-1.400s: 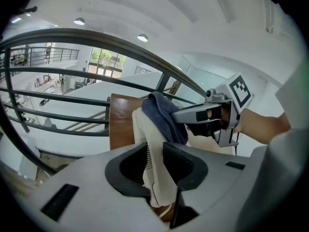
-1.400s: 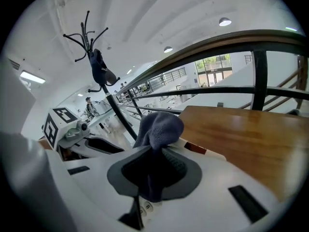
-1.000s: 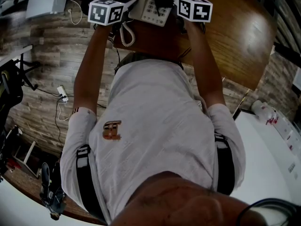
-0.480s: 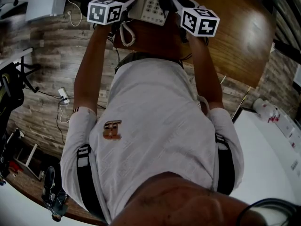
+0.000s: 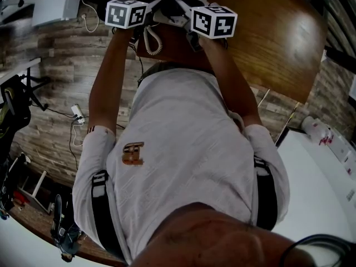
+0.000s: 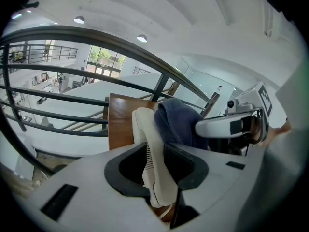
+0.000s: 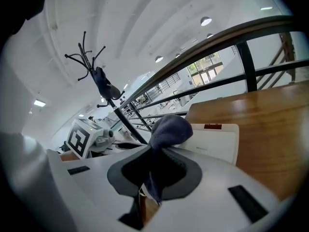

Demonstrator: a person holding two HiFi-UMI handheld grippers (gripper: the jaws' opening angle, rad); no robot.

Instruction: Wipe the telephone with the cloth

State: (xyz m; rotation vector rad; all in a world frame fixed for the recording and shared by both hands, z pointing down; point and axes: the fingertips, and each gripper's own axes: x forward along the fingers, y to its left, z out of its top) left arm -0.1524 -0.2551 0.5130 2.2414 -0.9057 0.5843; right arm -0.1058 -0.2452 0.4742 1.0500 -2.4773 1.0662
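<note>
- Setting: a glossy brown wooden table [image 5: 278, 38] over a plank floor [image 5: 50, 65], with a dark metal railing [image 6: 72, 37] behind. The cream telephone [image 7: 213, 142] stood on the table top.
- Handset [image 6: 150, 153]: long, cream, hard plastic with a ribbed grille. It was raised off the telephone, its long axis running away along the jaws. A coiled cord [image 5: 150, 40] hung below the telephone.
- Left gripper [image 6: 155, 175]: jaws clenched on the handset's lower part.
- Cloth [image 7: 168, 129]: dark blue, soft, bunched into a rounded wad. It sat in front of the telephone and appeared to touch the handset's right flank.
- Right gripper [image 7: 153, 174]: jaws pinched on the cloth's tail. It was the nearer of the two to the telephone.
- Judgement: the next stroke would probably run lengthwise along the handset, since the cloth met it from the right.
</note>
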